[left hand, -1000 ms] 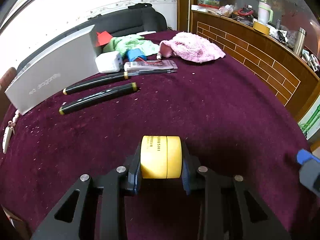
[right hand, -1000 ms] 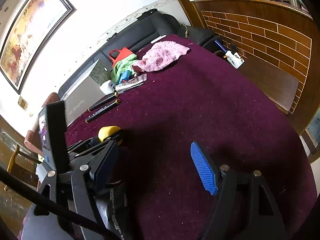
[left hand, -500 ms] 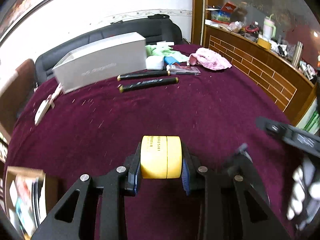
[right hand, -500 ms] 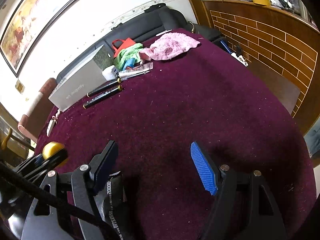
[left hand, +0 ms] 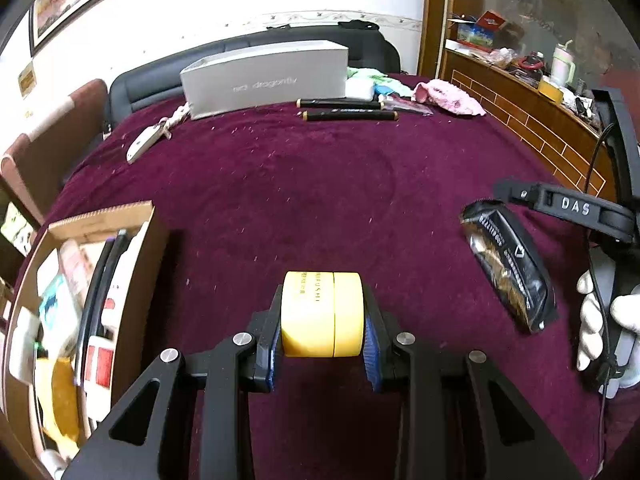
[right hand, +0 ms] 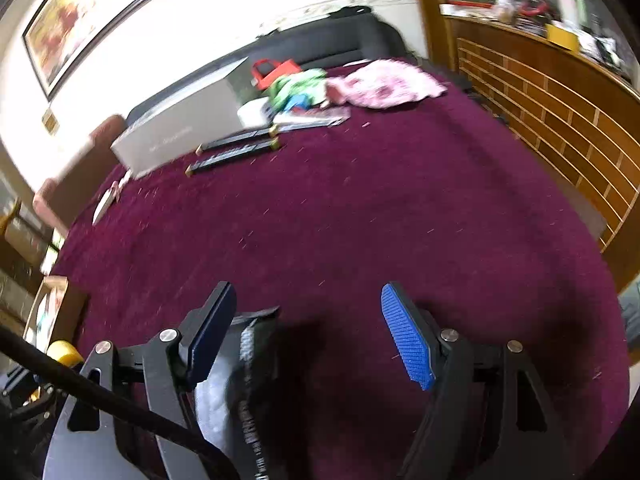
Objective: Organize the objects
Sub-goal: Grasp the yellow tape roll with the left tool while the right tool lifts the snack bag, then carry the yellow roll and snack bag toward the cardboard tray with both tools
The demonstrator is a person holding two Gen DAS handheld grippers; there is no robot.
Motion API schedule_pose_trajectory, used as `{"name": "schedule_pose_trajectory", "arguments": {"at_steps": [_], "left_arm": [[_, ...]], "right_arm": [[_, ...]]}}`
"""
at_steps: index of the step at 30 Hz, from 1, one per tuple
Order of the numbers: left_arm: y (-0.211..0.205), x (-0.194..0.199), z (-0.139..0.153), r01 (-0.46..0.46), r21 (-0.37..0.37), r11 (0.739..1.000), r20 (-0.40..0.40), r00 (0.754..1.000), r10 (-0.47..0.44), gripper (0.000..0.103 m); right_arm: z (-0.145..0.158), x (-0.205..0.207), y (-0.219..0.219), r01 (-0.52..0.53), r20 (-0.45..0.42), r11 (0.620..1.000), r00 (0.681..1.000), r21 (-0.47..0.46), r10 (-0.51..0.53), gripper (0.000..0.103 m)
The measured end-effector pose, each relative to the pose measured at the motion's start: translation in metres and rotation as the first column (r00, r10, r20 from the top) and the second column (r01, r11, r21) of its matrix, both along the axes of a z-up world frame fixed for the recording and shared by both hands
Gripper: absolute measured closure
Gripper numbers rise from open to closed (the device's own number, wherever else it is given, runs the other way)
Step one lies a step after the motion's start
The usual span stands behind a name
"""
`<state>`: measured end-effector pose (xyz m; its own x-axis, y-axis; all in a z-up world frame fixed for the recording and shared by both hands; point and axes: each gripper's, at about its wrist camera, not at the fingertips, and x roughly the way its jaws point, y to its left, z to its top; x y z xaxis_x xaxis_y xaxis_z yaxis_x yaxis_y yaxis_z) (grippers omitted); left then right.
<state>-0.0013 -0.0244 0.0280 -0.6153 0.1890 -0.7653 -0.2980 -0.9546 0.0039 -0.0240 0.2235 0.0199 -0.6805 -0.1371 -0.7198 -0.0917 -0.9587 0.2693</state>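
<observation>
My left hand-held gripper (left hand: 323, 334) clamped on yellow jar (left hand: 322, 314), held above maroon bench (left hand: 320, 200), beside open cardboard box (left hand: 100, 216). Right hand-held gripper (right hand: 308, 332) jaws wide apart, gripping nothing; dark packet (right hand: 240, 384) just by its left finger

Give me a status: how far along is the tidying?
Partly done: the cardboard box at the left already holds several items. In hand: the left gripper is shut on the yellow jar. The right gripper is open beside a dark packet. Left: two black pens, cloths and small items by the grey box.
</observation>
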Motion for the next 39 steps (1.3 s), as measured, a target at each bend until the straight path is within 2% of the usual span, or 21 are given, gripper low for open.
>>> {"name": "schedule_pose_trajectory", "arguments": {"at_steps": [10, 24, 39], "left_arm": [[-0.008, 0.013, -0.004, -0.006, -0.021, 1.0, 0.012, 1.0, 0.006, 0.075], [-0.011, 0.016, -0.02, -0.007, -0.009, 1.0, 0.059, 0.998, 0.007, 0.075], [-0.009, 0.016, -0.027, -0.018, -0.009, 1.0, 0.07, 0.997, 0.019, 0.075]], "right_arm": [[0.012, 0.031, -0.03, -0.044, 0.006, 0.997, 0.999, 0.069, 0.044, 0.028], [-0.009, 0.025, -0.077, -0.145, 0.12, 0.964, 0.985, 0.223, 0.121, 0.028], [-0.018, 0.021, -0.086, -0.161, 0.164, 0.957, 0.979, 0.243, 0.123, 0.028]]}}
